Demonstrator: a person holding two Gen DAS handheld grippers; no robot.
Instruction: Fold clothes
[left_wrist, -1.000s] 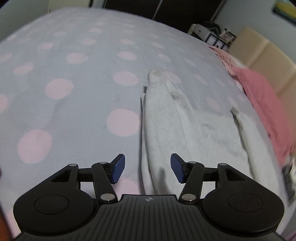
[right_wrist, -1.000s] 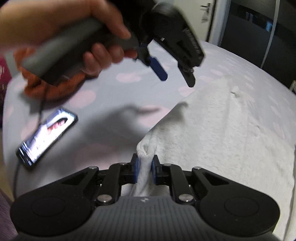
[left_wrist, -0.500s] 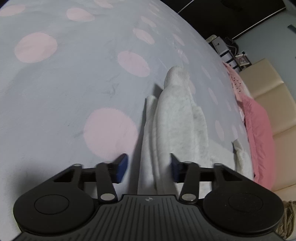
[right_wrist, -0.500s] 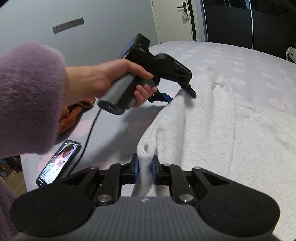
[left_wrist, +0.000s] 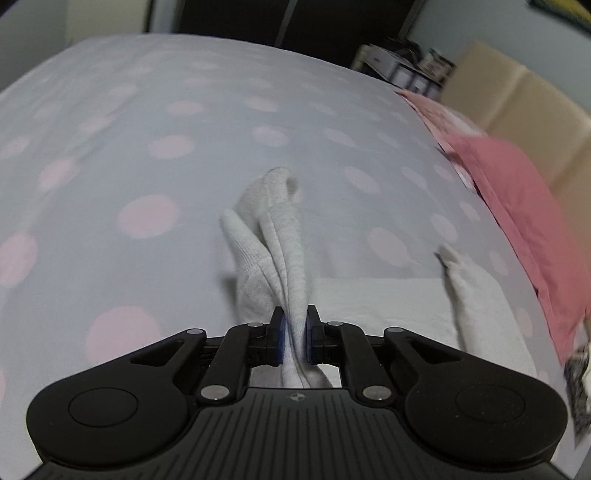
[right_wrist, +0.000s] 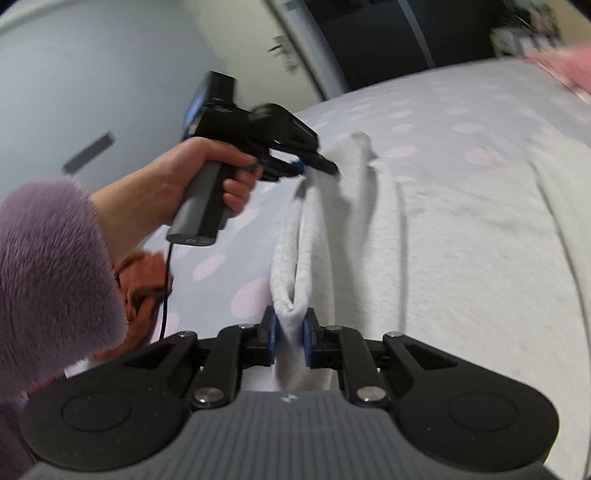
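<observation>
A white fleecy garment (right_wrist: 461, 240) lies spread on a grey bedspread with pink dots (left_wrist: 147, 147). My left gripper (left_wrist: 294, 325) has its jaws closing, and its blue pads pinch a raised fold of the garment's left edge (left_wrist: 273, 221). My right gripper (right_wrist: 290, 332) is shut on the same edge nearer the camera, at a rolled hem corner. In the right wrist view the left gripper (right_wrist: 314, 168) is held by a hand (right_wrist: 207, 173) further along that edge. The edge hangs lifted between both grippers. One sleeve (left_wrist: 476, 291) lies at the right.
A pink pillow (left_wrist: 517, 206) and a beige headboard (left_wrist: 517, 103) border the bed's right side. An orange cloth (right_wrist: 144, 273) lies at the left, partly behind a purple fluffy sleeve (right_wrist: 48, 258). A cable (right_wrist: 166, 295) hangs from the left gripper's handle.
My left gripper came down onto the garment's edge and closed on it, then lifted it. My right gripper rolled and moved, still holding the hem. The phone has left the right wrist view.
</observation>
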